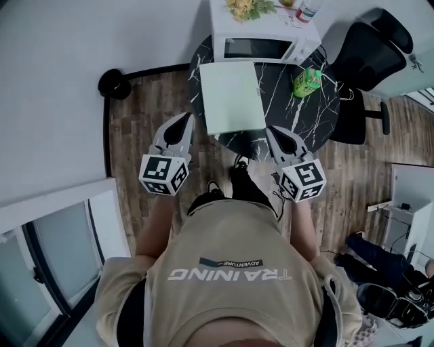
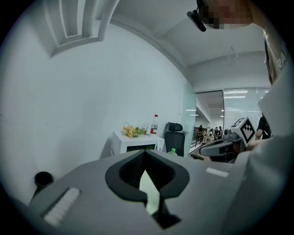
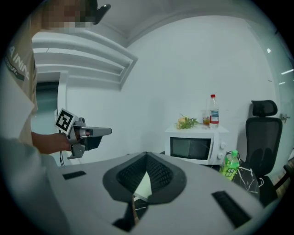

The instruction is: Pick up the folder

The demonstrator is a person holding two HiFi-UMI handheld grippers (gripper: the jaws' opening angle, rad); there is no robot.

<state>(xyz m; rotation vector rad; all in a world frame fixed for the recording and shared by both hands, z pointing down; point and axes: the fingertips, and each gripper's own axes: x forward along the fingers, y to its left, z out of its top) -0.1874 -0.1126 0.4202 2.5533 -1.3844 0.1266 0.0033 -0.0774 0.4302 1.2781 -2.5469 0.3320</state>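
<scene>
A pale green folder (image 1: 232,96) lies flat on the round black marble table (image 1: 319,108), in front of the microwave. My left gripper (image 1: 188,119) is shut and empty, held off the table's near left edge, short of the folder's near left corner. My right gripper (image 1: 272,131) is shut and empty too, over the table's near edge beside the folder's near right corner. A sliver of the folder (image 2: 149,183) shows through the gap behind the closed jaws in the left gripper view, and the folder (image 3: 143,184) shows likewise in the right gripper view.
A white microwave (image 1: 262,42) stands at the table's back with flowers (image 1: 249,7) and a bottle (image 1: 308,9) on top. A green bottle (image 1: 306,82) stands right of the folder. A black office chair (image 1: 366,61) sits to the right. White wall on the left.
</scene>
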